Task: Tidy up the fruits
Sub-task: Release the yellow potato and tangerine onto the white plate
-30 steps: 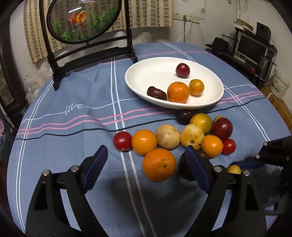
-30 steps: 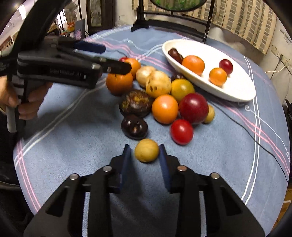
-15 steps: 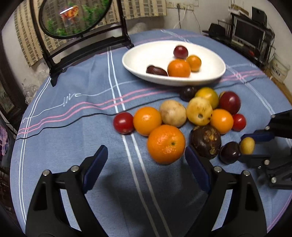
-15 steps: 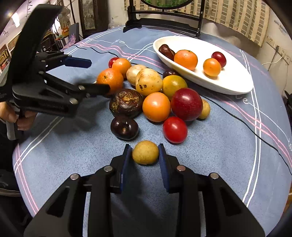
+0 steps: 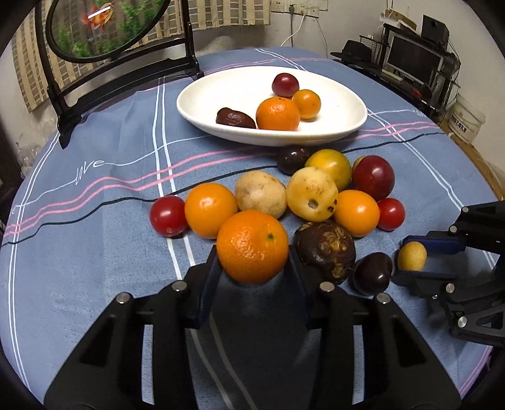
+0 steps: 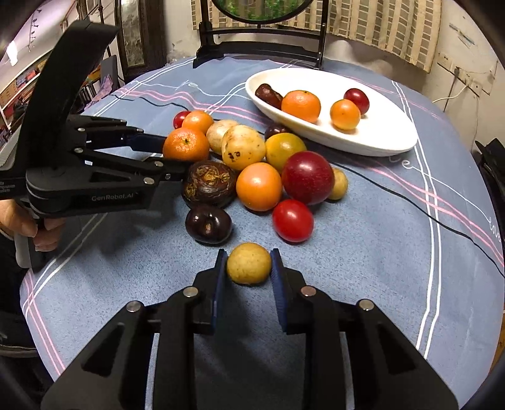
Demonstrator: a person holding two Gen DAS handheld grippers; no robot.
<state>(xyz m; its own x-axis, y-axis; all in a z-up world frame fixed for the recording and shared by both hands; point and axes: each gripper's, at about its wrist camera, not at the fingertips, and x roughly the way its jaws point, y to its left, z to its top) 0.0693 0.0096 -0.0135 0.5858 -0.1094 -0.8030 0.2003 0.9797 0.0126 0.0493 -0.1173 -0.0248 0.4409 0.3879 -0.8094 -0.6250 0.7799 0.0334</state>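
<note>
Orange and dimpled, the mandarin (image 5: 252, 246) is seen at the near edge of the fruit pile, between the blue pads of the left gripper (image 5: 253, 273), whose jaws are closing; both pads appear to lie against its sides. A green stem mark is noted on its skin. The right gripper (image 6: 248, 268) is closed on a small yellow fruit (image 6: 249, 263), dull and speckled, set apart from the pile on its near side. Just beside the mandarin are found a brown wrinkled fruit (image 5: 326, 246), a smooth orange fruit (image 5: 210, 210) and a pale potato-like fruit (image 5: 261, 194); a cherry tomato (image 5: 168, 215) lies at the left end of the pile. A dark glossy fruit (image 6: 208, 223) lies between the pile and the yellow fruit. A white oval dish (image 5: 202, 105) stands behind the pile and is found to hold four fruits: one mandarin, one smaller orange fruit, one red, one dark and wrinkled. The surface is a round table under a blue cloth (image 5: 104, 252) with white, pink and black lines and the word "love". A dark stand with an oval panel (image 5: 109, 26) is set at the far edge. Striped curtains, wall sockets and a shelf with a monitor (image 5: 410, 58) are noted behind.
</note>
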